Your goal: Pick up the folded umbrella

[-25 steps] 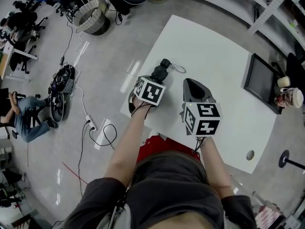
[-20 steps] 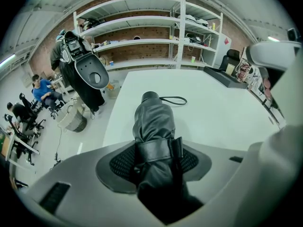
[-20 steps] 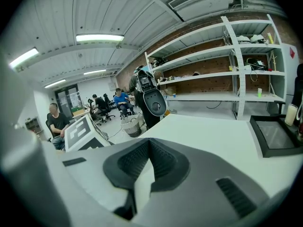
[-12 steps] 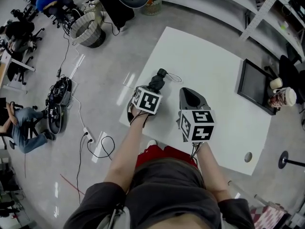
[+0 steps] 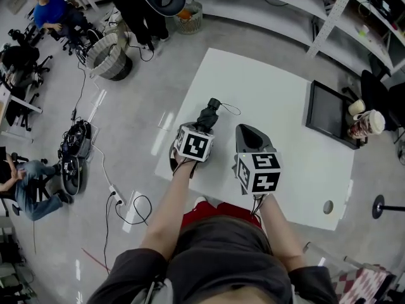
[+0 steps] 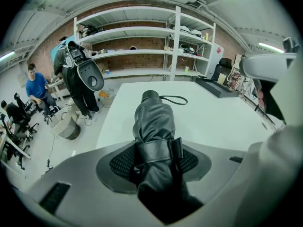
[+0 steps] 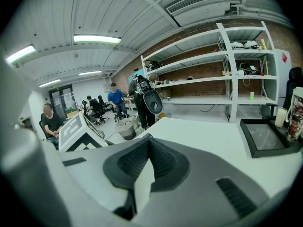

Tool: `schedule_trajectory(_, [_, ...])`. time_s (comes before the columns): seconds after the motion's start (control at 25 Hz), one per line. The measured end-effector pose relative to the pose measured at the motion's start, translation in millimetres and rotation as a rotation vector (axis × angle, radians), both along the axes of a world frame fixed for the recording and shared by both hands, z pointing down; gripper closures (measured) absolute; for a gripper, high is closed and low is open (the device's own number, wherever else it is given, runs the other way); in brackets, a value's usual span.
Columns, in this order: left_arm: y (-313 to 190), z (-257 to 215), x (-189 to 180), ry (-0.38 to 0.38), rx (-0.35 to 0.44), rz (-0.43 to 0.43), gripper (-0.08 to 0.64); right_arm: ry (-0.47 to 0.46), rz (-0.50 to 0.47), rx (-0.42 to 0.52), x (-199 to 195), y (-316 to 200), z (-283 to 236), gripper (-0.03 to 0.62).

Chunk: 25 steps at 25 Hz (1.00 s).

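White surface (image 5: 285, 87) in a brick-walled workshop lined with shelving: my left gripper (image 5: 201, 130) has its fingers (image 6: 118, 163) pinching the folded umbrella (image 6: 152, 122) across its strapped middle, the umbrella's far end and wrist loop (image 6: 173, 100) pointing out over the surface. Just beside it, my right gripper (image 5: 250, 137) holds nothing, its fingers (image 7: 166, 162) pressed together at the tips, over the surface's near part.

Cloth, plastic, matt white

I am looking at the folded umbrella (image 6: 154, 126), its black cloth creased and faintly glossy; my jaws are showing smooth grey plastic, dimpled dark pads (image 6: 118, 163); the white surface (image 6: 213, 112) is lying matt.
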<state>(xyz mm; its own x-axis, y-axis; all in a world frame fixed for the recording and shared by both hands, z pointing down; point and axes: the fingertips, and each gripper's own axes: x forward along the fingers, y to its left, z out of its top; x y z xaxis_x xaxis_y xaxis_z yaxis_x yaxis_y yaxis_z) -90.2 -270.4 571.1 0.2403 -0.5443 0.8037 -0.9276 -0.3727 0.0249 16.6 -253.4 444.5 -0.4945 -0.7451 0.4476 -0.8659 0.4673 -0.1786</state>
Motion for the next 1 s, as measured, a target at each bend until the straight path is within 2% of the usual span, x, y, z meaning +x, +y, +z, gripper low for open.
schedule_trajectory(1.0, [-14.9,-96.7,47.0,0.075,0.292,0.055,0.336,-0.006,0.039,0.084,26.3,5.2,-31.5,0.574])
